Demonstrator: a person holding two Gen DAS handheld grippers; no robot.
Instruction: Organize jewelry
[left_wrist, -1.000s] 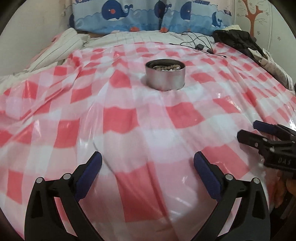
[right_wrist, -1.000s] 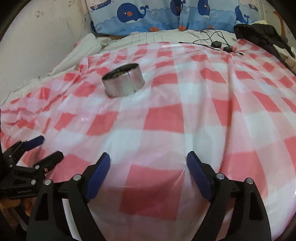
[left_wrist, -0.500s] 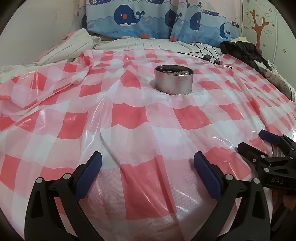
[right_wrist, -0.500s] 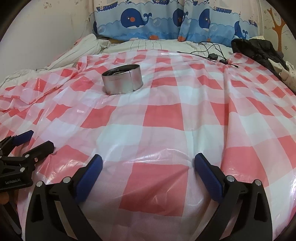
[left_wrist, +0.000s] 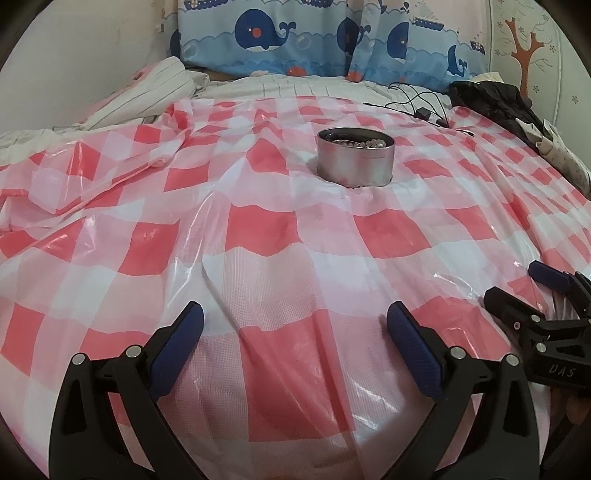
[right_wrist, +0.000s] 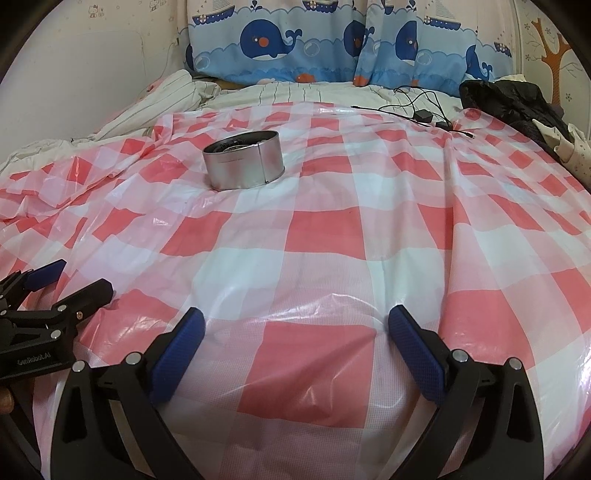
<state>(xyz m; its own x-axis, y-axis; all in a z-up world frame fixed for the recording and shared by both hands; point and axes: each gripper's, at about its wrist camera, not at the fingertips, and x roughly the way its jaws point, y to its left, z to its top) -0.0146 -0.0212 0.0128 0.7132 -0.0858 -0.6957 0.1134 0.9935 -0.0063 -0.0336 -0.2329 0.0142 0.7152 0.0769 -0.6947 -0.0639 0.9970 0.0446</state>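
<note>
A round silver tin (left_wrist: 355, 157) stands upright on the red-and-white checked plastic sheet (left_wrist: 258, 229), with pale beads (left_wrist: 364, 143) showing inside it. From the right wrist view the same tin (right_wrist: 244, 159) sits up and to the left. My left gripper (left_wrist: 294, 325) hovers low over the sheet, well short of the tin, open with nothing between its blue pads. My right gripper (right_wrist: 295, 326) is likewise open and empty. Each gripper shows at the edge of the other's view: the right gripper (left_wrist: 517, 284) and the left gripper (right_wrist: 74, 277).
Whale-print pillows (left_wrist: 314, 40) line the head of the bed. A black cable with a small adapter (left_wrist: 421, 107) lies behind the tin. Dark clothing (left_wrist: 491, 99) is heaped at the far right. Striped bedding (left_wrist: 147, 92) bunches at the far left.
Both views have tipped upward, so the tin sits lower in each frame and more of the pillows shows. The right gripper's jaws have spread wider.
</note>
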